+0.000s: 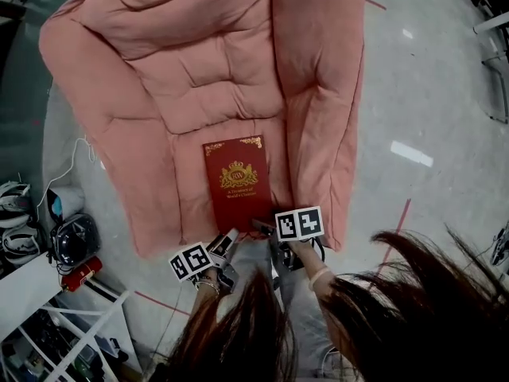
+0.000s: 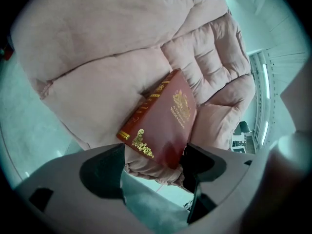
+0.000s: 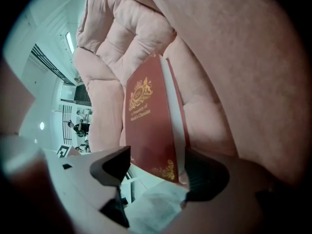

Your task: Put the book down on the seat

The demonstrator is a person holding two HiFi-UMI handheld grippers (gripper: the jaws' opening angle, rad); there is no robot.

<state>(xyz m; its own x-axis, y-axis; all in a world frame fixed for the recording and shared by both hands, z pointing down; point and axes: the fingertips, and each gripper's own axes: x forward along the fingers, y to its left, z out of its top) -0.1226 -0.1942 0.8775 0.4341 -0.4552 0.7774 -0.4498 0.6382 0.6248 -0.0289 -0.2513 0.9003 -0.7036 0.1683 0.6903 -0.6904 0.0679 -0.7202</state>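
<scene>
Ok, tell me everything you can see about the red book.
The red book is a closed hardback with a gold crest, gold title print and gold corner ornaments. It lies flat, front cover up, on the pink seat cushion, near its front edge. The left gripper and right gripper stand open at its near end.

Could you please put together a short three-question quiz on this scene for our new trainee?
1. True or false: the red hardcover book with gold ornament lies closed on the pink quilted fabric armchair's seat.
2. The left gripper has its fingers: A pressed together; B wide apart; C clamped on a cable.
3. Which face of the book is turned up?
Key: 1 true; 2 B; 3 the titled front cover with the gold crest.
</scene>
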